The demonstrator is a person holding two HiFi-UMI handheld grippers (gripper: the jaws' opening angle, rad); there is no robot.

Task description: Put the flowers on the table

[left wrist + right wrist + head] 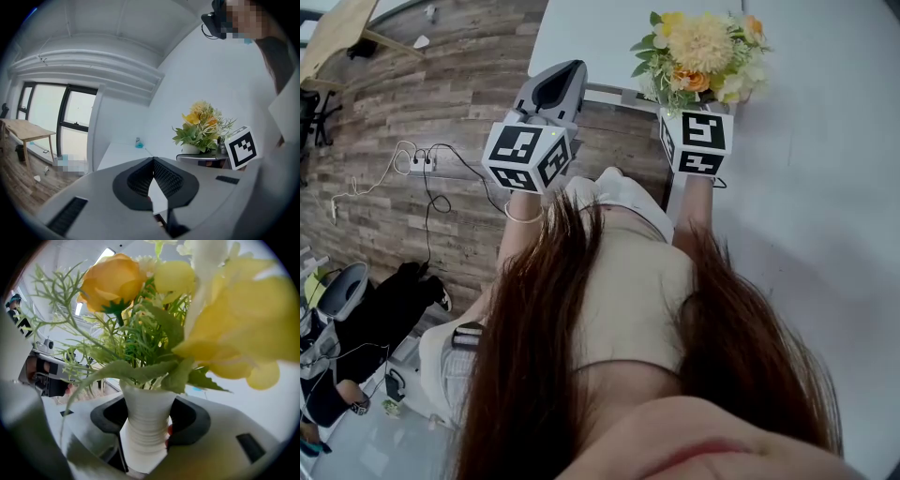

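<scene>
A bunch of yellow, orange and white flowers [703,54] with green leaves stands in a white ribbed vase [146,427]. My right gripper [147,425] is shut on the vase's neck, one jaw on each side, and holds it upright in front of my chest. In the head view the right gripper [695,103] sits just under the blooms at the edge of the white table [581,37]. To its left my left gripper [565,75] is shut with nothing in it, its pads [164,176] meeting at the tip. The left gripper view shows the flowers [201,127] off to its right.
A small blue thing [138,144] stands far back on the white table [117,154]. A wooden floor [450,84] lies to the left, with a power strip and cables [417,164], dark bags [384,319] and a wooden table [23,130] by the windows.
</scene>
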